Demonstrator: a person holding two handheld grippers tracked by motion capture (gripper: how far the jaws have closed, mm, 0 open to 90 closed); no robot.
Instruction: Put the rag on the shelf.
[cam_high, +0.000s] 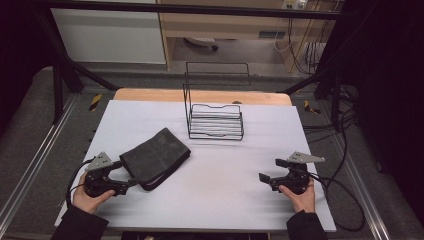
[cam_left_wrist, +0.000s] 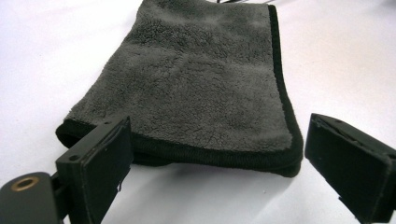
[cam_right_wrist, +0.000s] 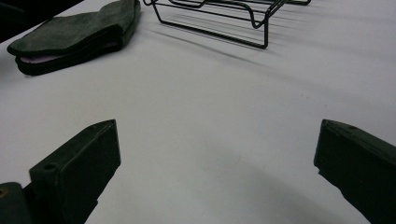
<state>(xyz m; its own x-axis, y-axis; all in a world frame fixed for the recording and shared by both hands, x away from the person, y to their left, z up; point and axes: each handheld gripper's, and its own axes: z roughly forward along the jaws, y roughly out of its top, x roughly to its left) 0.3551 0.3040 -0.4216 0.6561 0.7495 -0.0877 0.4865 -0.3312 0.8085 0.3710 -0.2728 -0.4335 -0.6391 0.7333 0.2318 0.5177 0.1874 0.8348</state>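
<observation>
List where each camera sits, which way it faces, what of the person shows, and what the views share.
High view: above the near side, facing forward and down on the table; both hands, left gripper, right gripper.
Left gripper view: on that gripper, facing the folded cloth between its open jaws.
Right gripper view: low, facing bare table; jaws open.
Shared: cloth and wire rack.
</observation>
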